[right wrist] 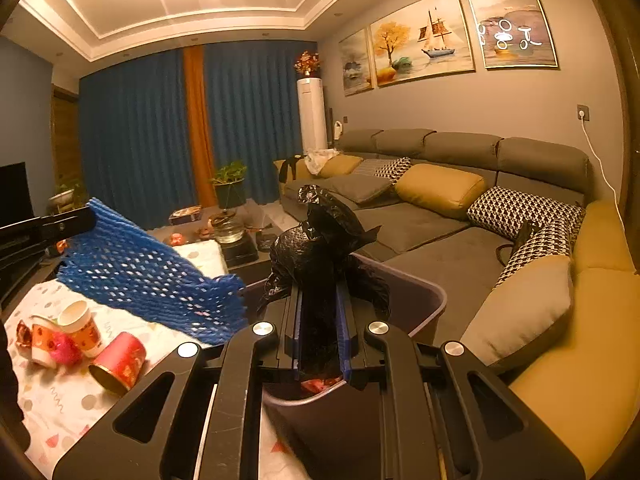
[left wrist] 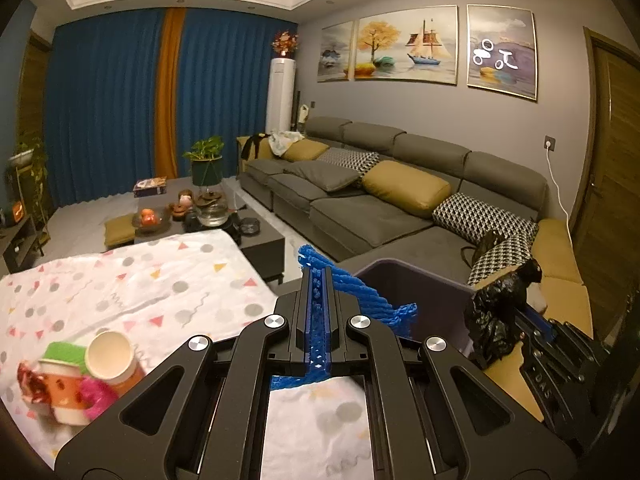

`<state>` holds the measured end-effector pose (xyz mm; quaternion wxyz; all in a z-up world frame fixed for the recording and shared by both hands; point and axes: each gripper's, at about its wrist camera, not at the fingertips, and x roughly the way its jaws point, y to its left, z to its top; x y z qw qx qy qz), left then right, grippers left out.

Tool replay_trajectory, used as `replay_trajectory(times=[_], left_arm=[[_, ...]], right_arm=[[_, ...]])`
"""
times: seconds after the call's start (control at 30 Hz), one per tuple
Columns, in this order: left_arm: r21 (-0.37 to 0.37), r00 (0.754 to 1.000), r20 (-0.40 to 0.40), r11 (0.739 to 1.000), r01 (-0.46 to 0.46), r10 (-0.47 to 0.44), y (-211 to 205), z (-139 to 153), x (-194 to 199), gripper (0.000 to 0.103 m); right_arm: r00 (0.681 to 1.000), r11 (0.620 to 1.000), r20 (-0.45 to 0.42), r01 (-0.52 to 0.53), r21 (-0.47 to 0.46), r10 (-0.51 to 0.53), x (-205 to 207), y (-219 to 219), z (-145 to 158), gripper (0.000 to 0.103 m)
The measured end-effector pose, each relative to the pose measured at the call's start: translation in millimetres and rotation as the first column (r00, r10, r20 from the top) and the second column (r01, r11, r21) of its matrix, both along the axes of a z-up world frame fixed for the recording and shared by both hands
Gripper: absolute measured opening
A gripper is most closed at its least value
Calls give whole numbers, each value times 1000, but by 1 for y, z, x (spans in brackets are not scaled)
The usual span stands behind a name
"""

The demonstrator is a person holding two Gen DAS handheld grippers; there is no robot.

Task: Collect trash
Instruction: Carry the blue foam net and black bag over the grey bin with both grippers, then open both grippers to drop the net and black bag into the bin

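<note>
The left tongs (left wrist: 318, 292) are clamped flat on a blue foam mesh sleeve (left wrist: 360, 300), the right tongs (right wrist: 322, 320) pinched on a crumpled black plastic bag (right wrist: 316, 240) — both carried over the grey plastic bin (right wrist: 420, 300) beside the surface's (left wrist: 120, 280) edge, likely for dropping; paper cups (right wrist: 80, 328) remain near its corner.

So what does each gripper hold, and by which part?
Left gripper: blue foam net, pinched near one end. Right gripper: black plastic bag, pinched at its lower bunch.

In the left wrist view the paper cups (left wrist: 80, 376) near the near left edge of the desk with the patterned white cloth (left wrist: 160, 292) are blurred. In the right wrist view the crumpled black plastic bag (right wrist: 320, 248) hides part of the grey plastic bin (right wrist: 424, 300).
</note>
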<state>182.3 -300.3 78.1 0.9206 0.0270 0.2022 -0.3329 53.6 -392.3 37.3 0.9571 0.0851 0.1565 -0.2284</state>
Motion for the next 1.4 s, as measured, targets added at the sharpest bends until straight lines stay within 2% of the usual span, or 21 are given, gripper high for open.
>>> replay_trajectory(times=[0.53, 1.07, 1.3, 1.4], left_arm=[[32, 999, -30, 999, 27, -26, -61, -21, 22, 3], [51, 996, -80, 998, 31, -27, -83, -35, 38, 3], [53, 994, -100, 998, 42, -37, -88, -40, 41, 4], [58, 993, -113, 997, 50, -44, -91, -44, 44, 4]], right_arm=[[999, 1000, -46, 17, 22, -16, 22, -18, -12, 16], [998, 999, -63, -8, 40, 10, 33, -26, -13, 17], [997, 999, -70, -14, 42, 17, 38, -31, -16, 22], [998, 999, -68, -14, 43, 17, 40, -30, -17, 29]])
